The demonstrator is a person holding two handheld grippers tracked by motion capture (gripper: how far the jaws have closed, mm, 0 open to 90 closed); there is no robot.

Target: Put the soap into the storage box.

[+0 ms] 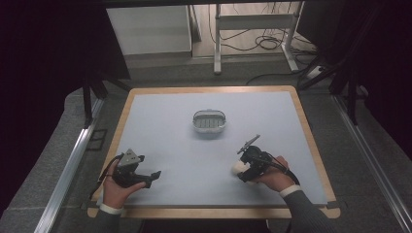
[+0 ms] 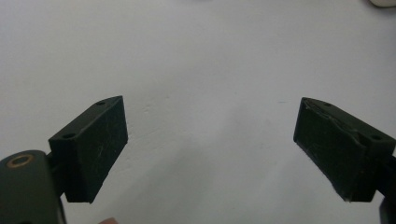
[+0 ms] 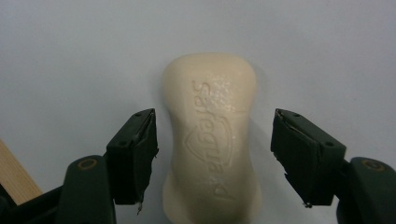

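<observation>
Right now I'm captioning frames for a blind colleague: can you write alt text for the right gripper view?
A cream bar of soap stamped "Safeguard" lies flat on a pale blue-grey mat, between the two open black jaws of the right claw, which do not touch it. A strip of wooden table edge shows at lower left.

A lab or recording studio set up for capturing hand-held manipulation work. A wood-edged table [image 1: 301, 104] topped with a pale blue-grey mat [image 1: 160, 121] sits on grey carpet [image 1: 340, 126], flanked by aluminium rails [image 1: 68, 165] on the left and right. Black curtains [image 1: 43, 58] close off both sides. At the far end, loose cables [image 1: 265, 41] trail across the floor beneath a white metal frame [image 1: 252, 22], beside a white cabinet [image 1: 150, 29]. A person's hand [image 1: 119, 187] grips an instrumented tool.
</observation>
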